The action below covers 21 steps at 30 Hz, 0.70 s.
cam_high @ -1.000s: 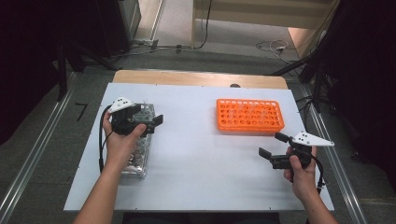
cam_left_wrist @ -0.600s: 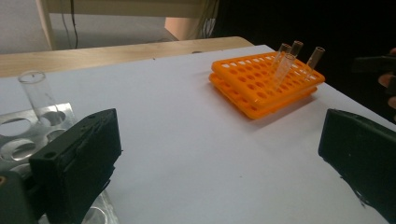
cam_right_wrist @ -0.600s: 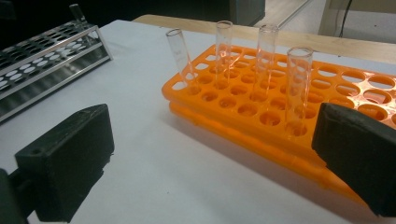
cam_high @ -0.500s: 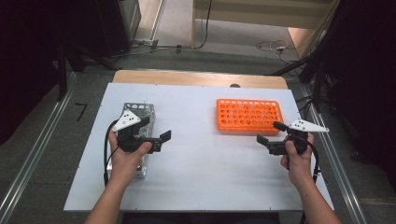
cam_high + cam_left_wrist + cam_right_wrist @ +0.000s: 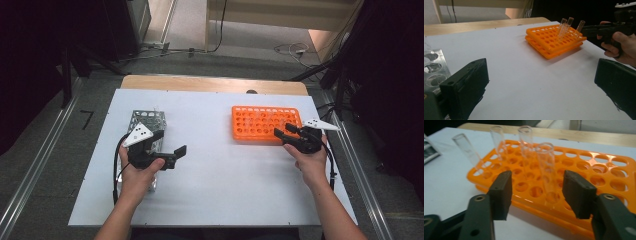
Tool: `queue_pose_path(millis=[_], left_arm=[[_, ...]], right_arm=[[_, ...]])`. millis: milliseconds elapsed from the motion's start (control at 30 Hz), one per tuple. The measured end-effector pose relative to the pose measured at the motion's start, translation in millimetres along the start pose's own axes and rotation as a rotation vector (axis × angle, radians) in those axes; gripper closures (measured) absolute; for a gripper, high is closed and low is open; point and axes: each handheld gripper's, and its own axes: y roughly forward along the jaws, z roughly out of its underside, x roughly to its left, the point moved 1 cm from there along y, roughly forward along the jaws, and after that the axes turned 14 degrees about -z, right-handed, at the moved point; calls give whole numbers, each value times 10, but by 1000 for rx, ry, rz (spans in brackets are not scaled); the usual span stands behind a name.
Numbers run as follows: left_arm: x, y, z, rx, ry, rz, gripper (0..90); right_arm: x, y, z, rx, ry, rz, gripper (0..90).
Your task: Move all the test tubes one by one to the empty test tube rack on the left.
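On the white table top [image 5: 220,175], the orange plastic tube rack [image 5: 265,122] sits at the right, holding 4 clear glass test tubes [image 5: 546,170]. The right gripper [image 5: 536,190], jaws spread and empty, faces the nearest tube. The left gripper [image 5: 172,152], jaws wide apart, hovers beside a perforated metal rack [image 5: 147,120].

Orange rack [image 5: 266,123], clear glass tubes [image 5: 547,170], white table [image 5: 215,185], silver metal rack [image 5: 148,121], black jaws
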Motion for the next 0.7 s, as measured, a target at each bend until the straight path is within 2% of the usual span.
queue_pose_path(millis=[67, 200, 567, 700], left_arm=[[-14, 0, 0, 2, 1, 2, 0], [-38, 7, 4, 2, 7, 9, 0], [-42, 11, 21, 0, 0, 16, 0], [-43, 12, 22, 1, -3, 17, 0]], right_arm=[[-28, 33, 5, 14, 3, 23, 484], [-64, 81, 12, 24, 10, 30, 555], [-85, 194, 43, 52, 4, 52, 635], [-85, 210, 52, 49, -10, 80, 649]])
